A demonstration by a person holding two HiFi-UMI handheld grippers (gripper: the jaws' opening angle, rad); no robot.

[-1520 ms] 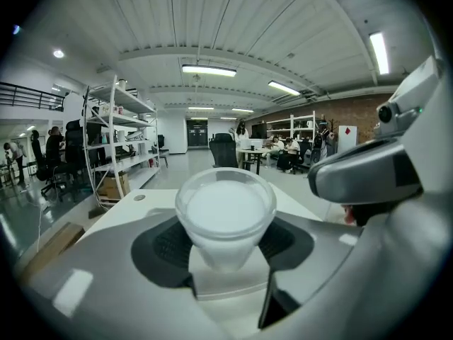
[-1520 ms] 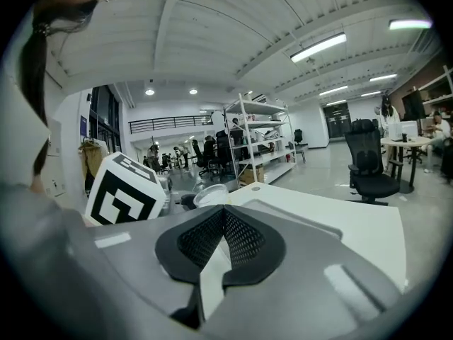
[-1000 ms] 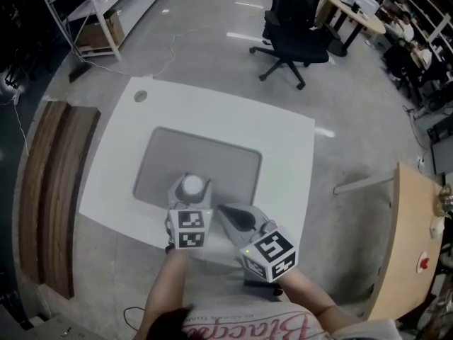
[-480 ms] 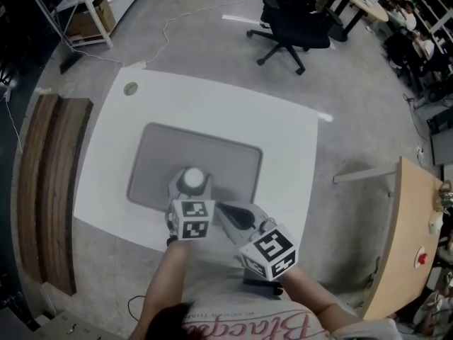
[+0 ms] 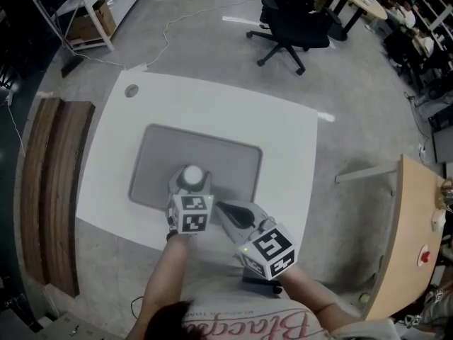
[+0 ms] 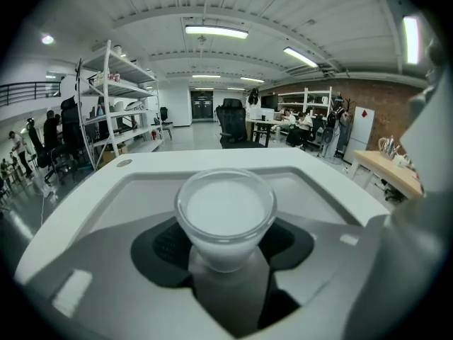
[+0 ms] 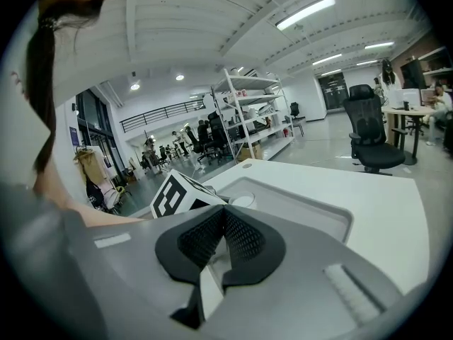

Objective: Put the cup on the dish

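A white cup (image 5: 192, 178) sits between the jaws of my left gripper (image 5: 190, 184), which is shut on its lower body. In the left gripper view the cup (image 6: 225, 214) stands upright and fills the centre, with my left gripper (image 6: 225, 250) closed around its base. It is over the near edge of the grey rectangular dish (image 5: 212, 151) on the white table (image 5: 283, 140). I cannot tell whether the cup touches the dish. My right gripper (image 5: 230, 213) is shut and empty, just right of the cup. In its own view, my right gripper (image 7: 221, 241) has its pads pressed together.
A black office chair (image 5: 294, 20) stands on the floor beyond the table. Wooden boards (image 5: 46, 190) lie to the left and a wooden desk (image 5: 410, 239) is at the right. The table has a small round grommet (image 5: 131, 89) at its far left corner.
The head view has shifted slightly, so the table sits a bit differently in frame. Both grippers and the held cup stay in nearly the same place over the dish's near edge.
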